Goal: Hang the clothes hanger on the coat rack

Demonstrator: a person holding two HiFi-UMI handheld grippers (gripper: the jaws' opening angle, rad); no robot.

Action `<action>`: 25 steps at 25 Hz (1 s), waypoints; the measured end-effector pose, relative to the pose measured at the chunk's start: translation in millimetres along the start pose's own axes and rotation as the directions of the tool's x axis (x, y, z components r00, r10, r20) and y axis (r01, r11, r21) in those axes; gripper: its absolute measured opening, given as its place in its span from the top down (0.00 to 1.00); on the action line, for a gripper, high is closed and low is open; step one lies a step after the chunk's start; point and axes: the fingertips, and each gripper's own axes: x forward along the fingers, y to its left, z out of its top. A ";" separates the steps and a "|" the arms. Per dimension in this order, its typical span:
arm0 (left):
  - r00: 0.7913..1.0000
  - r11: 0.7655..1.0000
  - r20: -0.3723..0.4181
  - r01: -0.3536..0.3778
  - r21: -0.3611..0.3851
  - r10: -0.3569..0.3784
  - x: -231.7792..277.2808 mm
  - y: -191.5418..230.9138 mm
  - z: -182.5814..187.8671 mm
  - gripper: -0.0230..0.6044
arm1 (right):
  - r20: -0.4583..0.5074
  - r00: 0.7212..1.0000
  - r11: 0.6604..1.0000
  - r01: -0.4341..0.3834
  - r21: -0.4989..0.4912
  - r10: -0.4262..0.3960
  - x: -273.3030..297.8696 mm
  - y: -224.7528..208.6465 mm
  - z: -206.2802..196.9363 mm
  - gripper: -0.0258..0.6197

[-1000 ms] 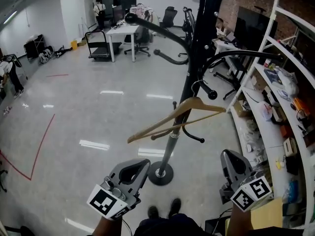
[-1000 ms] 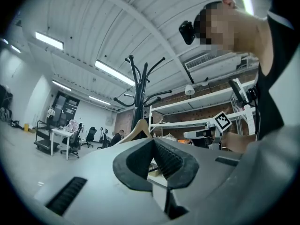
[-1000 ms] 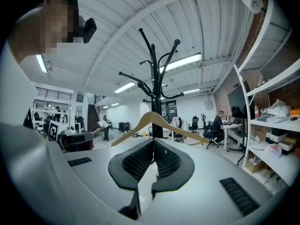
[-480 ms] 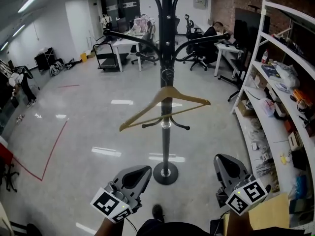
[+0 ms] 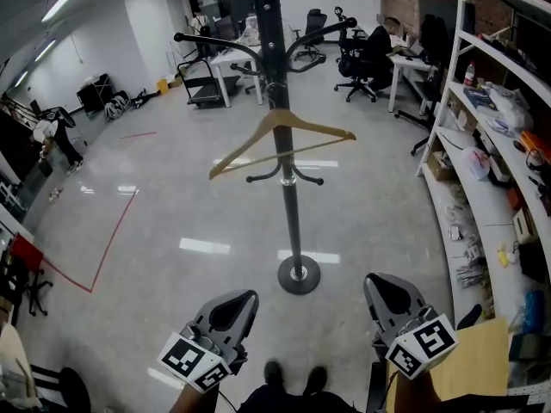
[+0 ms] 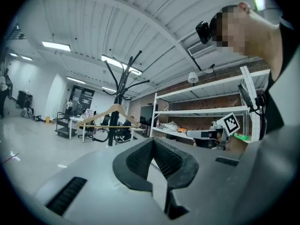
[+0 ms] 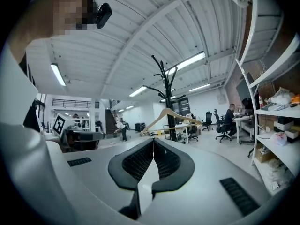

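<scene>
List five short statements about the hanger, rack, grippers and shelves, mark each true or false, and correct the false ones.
1. The hanger hangs on the rack. True.
2. The left gripper holds the hanger. False: its jaws are shut on nothing, and it is far from the rack.
3. The right gripper has its jaws together. True.
4. The rack lies flat on the floor. False: it stands upright on its round base.
5. The shelves stand on the person's left. False: they are on the right.
</scene>
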 end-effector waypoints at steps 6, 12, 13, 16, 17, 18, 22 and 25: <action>0.999 0.999 0.026 0.020 -0.043 -0.019 -53.6 -21.4 -4.2 0.97 | 0.018 1.000 1.000 -0.008 -0.019 0.008 -24.4 47.0 5.5 0.95; 0.993 0.992 0.018 0.121 -0.038 -0.121 -138.3 -51.2 -32.8 0.97 | -0.003 0.999 0.999 0.035 -0.016 -0.035 -65.2 133.3 -21.1 0.95; 0.992 0.992 0.012 0.127 -0.027 -0.127 -152.1 -54.2 -35.5 0.97 | -0.011 0.999 0.999 0.042 -0.022 -0.043 -71.5 145.9 -24.1 0.95; 0.990 0.989 0.005 0.144 -0.019 -0.144 -188.4 -62.5 -40.4 0.97 | -0.023 0.998 0.998 0.062 -0.032 -0.063 -89.5 178.6 -29.7 0.95; 0.989 0.989 0.006 0.147 -0.025 -0.147 -198.1 -64.5 -41.7 0.97 | -0.028 0.997 0.997 0.071 -0.032 -0.072 -95.5 187.0 -30.9 0.95; 0.989 0.988 0.006 0.150 -0.031 -0.150 -206.4 -66.9 -42.8 0.97 | -0.034 0.996 0.996 0.080 -0.030 -0.081 -101.9 195.0 -31.8 0.95; 0.983 0.982 0.011 0.186 -0.038 -0.185 -234.7 -87.7 -41.9 0.97 | -0.064 0.993 0.995 0.097 -0.038 -0.099 -131.2 226.2 -32.8 0.95; 0.982 0.981 0.023 0.189 -0.044 -0.188 -249.7 -98.9 -38.8 0.97 | -0.064 0.993 0.994 0.097 -0.050 -0.100 -145.3 240.5 -26.8 0.95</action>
